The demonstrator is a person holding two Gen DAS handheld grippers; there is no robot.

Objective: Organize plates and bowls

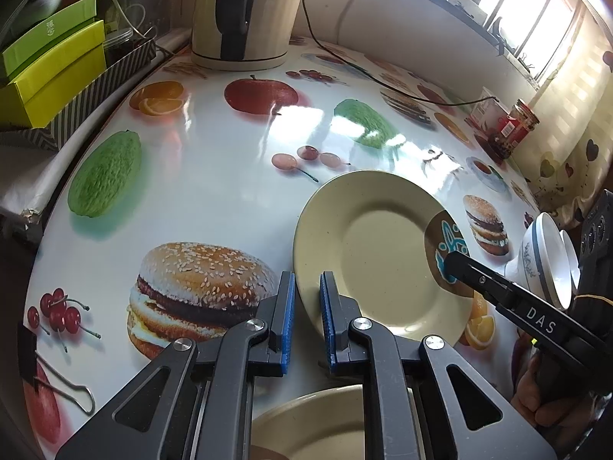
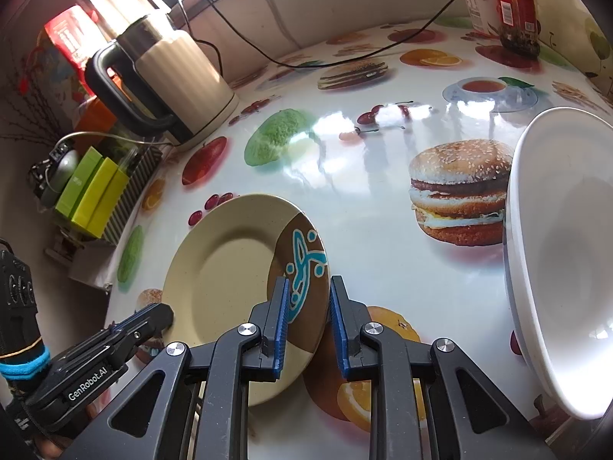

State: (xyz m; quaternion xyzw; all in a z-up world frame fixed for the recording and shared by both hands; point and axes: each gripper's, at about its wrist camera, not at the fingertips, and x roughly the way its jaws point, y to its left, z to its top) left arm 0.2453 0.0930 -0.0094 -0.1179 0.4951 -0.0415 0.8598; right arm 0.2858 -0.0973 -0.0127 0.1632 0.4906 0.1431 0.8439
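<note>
Left wrist view: the left gripper [image 1: 307, 318] hangs with its blue pads parted, a clear gap between them and nothing held, right at the near rim of the beige plate [image 1: 377, 253]. That plate lies flat on the fruit-and-burger tablecloth [image 1: 214, 168]. Across it, the right gripper [image 1: 454, 266] reaches in over the plate's brown patterned patch. A white bowl [image 1: 551, 260] stands tilted on edge at the far right. Below the fingers, a second beige dish [image 1: 314, 425] peeks up, partly hidden. A cream kettle [image 1: 245, 15] stands at the back, a jar [image 1: 515, 126] off to the right.

Right wrist view: the right gripper [image 2: 306, 326] is spread too, its fingers straddling the edge of the beige plate [image 2: 226, 268] at the brown patch; whether the pads touch the rim, I cannot tell. The left gripper [image 2: 159, 316] sits at the plate's opposite edge. The white bowl [image 2: 563, 253] looms tilted at the right. Kettle [image 2: 172, 88] back left, jar [image 2: 515, 7] top right.
</note>
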